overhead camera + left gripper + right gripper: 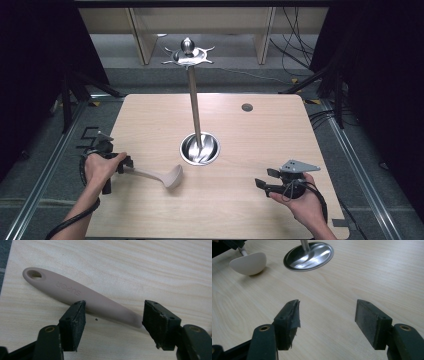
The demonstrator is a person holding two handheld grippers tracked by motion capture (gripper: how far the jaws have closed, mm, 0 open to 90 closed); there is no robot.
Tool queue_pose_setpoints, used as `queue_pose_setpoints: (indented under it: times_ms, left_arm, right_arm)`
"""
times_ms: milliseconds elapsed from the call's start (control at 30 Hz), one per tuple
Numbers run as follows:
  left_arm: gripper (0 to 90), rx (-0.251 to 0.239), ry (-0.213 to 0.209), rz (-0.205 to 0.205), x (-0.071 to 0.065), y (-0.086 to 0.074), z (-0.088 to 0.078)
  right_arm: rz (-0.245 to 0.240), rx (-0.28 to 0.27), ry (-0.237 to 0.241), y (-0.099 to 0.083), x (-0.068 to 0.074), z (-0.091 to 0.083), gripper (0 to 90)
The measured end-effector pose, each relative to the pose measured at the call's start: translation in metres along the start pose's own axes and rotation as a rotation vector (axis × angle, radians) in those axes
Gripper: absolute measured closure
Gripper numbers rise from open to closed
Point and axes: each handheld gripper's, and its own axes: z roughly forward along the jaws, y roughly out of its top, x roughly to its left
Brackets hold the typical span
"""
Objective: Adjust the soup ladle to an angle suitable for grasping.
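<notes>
The ladle (161, 176) lies flat on the counter (260, 140), its handle between the left hand-held gripper's (113, 315) wide jaws. It looks light, stiff, slightly grippy; mid-handle seems the best hold. The right hand-held gripper (327, 315) gapes wide, empty

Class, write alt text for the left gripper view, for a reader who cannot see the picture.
A beige ladle handle lies slantwise on a pale wooden table, with a hanging hole at its far left end. The left gripper is open, its two black jaws standing on either side of the handle's narrow end without closing on it.
</notes>
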Motion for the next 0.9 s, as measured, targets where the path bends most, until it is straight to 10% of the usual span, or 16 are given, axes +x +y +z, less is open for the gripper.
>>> queue_pose_setpoints:
  times_ms: [900]
  left_arm:
    - [28.7, -0.011, 0.006, -0.076, 0.013, 0.000, 0.007]
  right_arm:
    - [0.015, 0.038, 0.026, -0.001, 0.002, 0.003, 35.8]
